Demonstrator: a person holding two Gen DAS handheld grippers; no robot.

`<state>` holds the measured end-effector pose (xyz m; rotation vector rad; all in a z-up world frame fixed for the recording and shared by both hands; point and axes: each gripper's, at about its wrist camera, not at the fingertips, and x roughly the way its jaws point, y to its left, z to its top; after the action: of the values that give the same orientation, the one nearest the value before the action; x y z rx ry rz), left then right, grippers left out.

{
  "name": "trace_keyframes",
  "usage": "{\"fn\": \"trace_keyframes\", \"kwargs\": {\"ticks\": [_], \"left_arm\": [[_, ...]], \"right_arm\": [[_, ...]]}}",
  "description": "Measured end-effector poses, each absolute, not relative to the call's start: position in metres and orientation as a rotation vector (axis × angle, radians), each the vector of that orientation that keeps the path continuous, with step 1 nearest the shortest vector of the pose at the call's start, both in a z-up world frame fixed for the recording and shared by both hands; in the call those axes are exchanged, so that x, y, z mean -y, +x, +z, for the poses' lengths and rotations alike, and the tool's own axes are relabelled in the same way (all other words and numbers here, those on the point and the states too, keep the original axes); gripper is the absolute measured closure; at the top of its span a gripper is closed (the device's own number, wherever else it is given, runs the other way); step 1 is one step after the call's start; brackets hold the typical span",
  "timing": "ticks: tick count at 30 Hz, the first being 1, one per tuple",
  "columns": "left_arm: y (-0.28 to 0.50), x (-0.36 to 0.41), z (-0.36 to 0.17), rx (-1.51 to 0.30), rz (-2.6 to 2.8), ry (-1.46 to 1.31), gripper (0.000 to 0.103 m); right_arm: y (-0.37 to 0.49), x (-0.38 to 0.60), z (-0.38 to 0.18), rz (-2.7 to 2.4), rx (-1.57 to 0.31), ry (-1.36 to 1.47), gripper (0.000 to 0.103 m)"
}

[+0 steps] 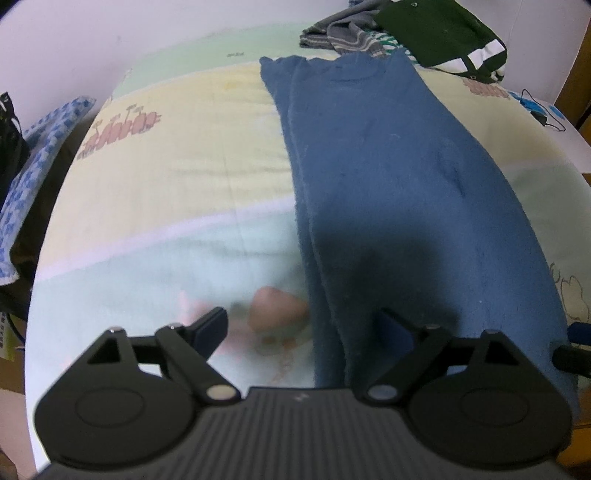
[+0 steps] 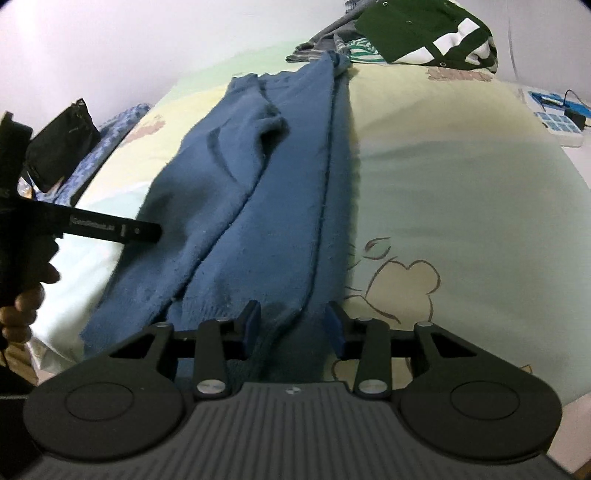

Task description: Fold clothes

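A blue knit sweater (image 1: 388, 166) lies lengthwise on the bed, folded into a long narrow strip; it also shows in the right wrist view (image 2: 258, 206). My left gripper (image 1: 306, 328) is open, its jaws wide apart, straddling the sweater's near left edge just above the bed. My right gripper (image 2: 291, 328) is open over the sweater's near right edge, with the fabric between its jaws but not pinched. The left gripper's body and the hand holding it show at the left of the right wrist view (image 2: 110, 230).
A pile of clothes, dark green with white stripes (image 1: 443, 33) and grey striped (image 1: 343, 35), sits at the bed's far end. A pastel cartoon sheet (image 1: 166, 166) covers the bed. A black bag (image 2: 62, 147) and blue patterned cloth (image 1: 33, 155) lie left; cables and a blue box (image 2: 554, 110) right.
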<state>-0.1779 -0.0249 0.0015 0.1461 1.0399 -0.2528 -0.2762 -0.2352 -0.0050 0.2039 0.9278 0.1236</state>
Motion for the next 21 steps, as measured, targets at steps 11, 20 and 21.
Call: {"fn": "trace_keyframes", "kwargs": {"ticks": [11,20,21], "left_arm": [[-0.210,0.012,0.003,-1.074,-0.329,0.138,0.014],[-0.226,0.004,0.017,-1.060,-0.427,0.233,0.016],[-0.226,0.004,0.018,-1.060,-0.448,0.228,0.015]], "right_arm": [[-0.278,0.234,-0.009,0.146,-0.921,0.145,0.060],[-0.273,0.245,-0.001,0.155,-0.945,0.178,0.061],[-0.272,0.247,-0.001,0.155,-0.947,0.195,0.061]]}}
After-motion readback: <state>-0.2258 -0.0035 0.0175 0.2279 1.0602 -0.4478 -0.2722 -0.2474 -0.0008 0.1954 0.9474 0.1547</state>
